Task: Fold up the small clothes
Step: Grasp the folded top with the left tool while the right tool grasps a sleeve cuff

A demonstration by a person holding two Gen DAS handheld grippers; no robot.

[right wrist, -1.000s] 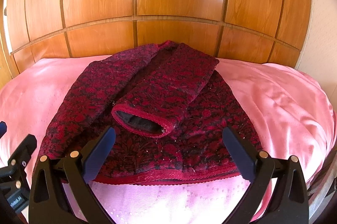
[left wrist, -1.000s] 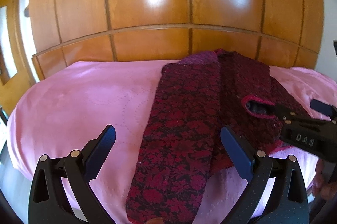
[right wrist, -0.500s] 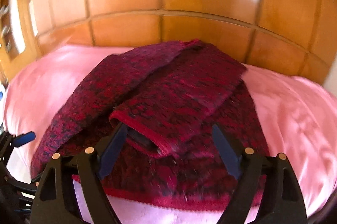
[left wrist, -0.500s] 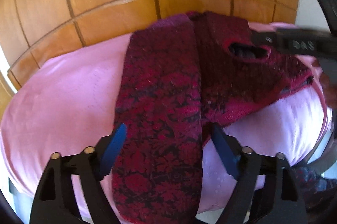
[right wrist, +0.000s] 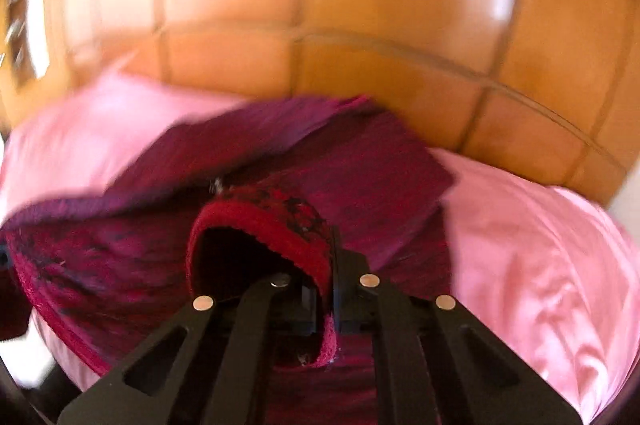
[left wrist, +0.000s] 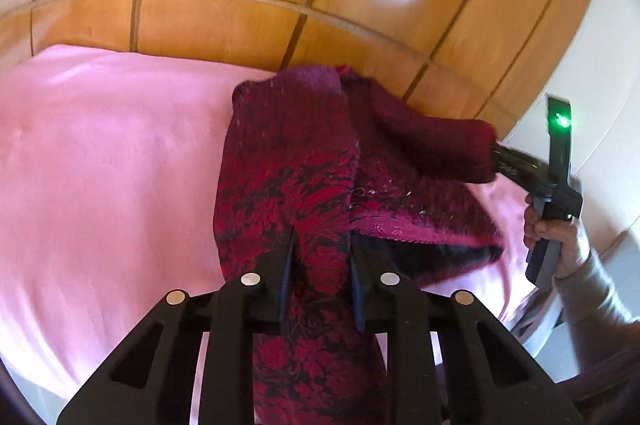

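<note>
Both claws have just been closing: a second ago they stood wide above the garment, and now each one has cloth between its jaws. On the left wrist view, the left claw [left wrist: 322, 257] pinches the long left sleeve [left wrist: 288, 185] of the dark red flowered garment [left wrist: 400, 185], the pads pressing on the fabric from both sides. On the right wrist view, the right claw [right wrist: 326, 289] is pressed together on the red-trimmed cuff [right wrist: 256, 221] of the other sleeve, and this cuff is lifted a little off the body of the garment; that picture is blurred. The same claw shows from the side in the left view, with a hand [left wrist: 560, 241] holding it.

The garment lies on the pink bedsheet [left wrist: 100, 165], near the wooden headboard [left wrist: 240, 25], with its hem toward the camera.

As I judge it, the folding is at an early stage. The right sleeve was already laid across the front, but now it is taken up again. The left sleeve is not yet folded in, and the body is not yet folded at all.
</note>
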